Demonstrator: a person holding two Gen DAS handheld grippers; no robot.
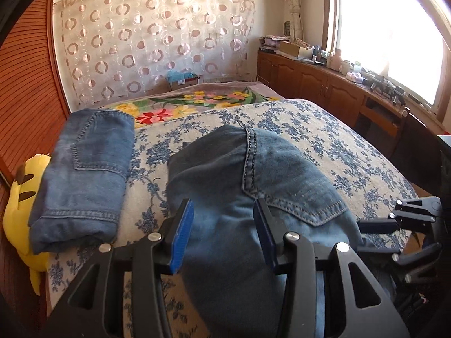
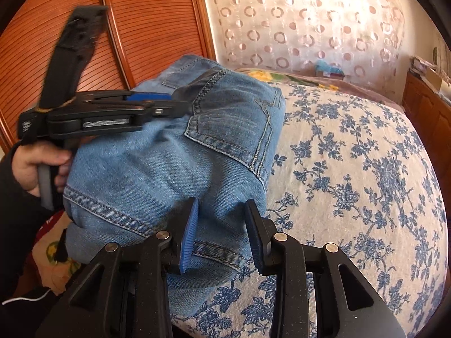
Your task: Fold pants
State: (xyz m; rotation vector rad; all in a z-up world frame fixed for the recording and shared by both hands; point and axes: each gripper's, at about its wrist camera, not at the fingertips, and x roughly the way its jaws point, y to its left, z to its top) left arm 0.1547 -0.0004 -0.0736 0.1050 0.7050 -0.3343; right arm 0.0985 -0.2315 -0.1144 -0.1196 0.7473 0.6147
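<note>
A folded pair of blue jeans lies on the floral bed cover, back pocket up; it also shows in the right wrist view. My left gripper is open, its blue pads apart just above the near part of the jeans. It shows from the side in the right wrist view, over the far left of the jeans. My right gripper is open, jaws apart over the jeans' near right corner. Its fingers show at the right edge of the left wrist view.
A second folded pair of jeans lies at the left on the bed cover, beside a yellow plush toy. A wooden slatted wardrobe stands at the left. A wooden cabinet with clutter runs under the window at the right.
</note>
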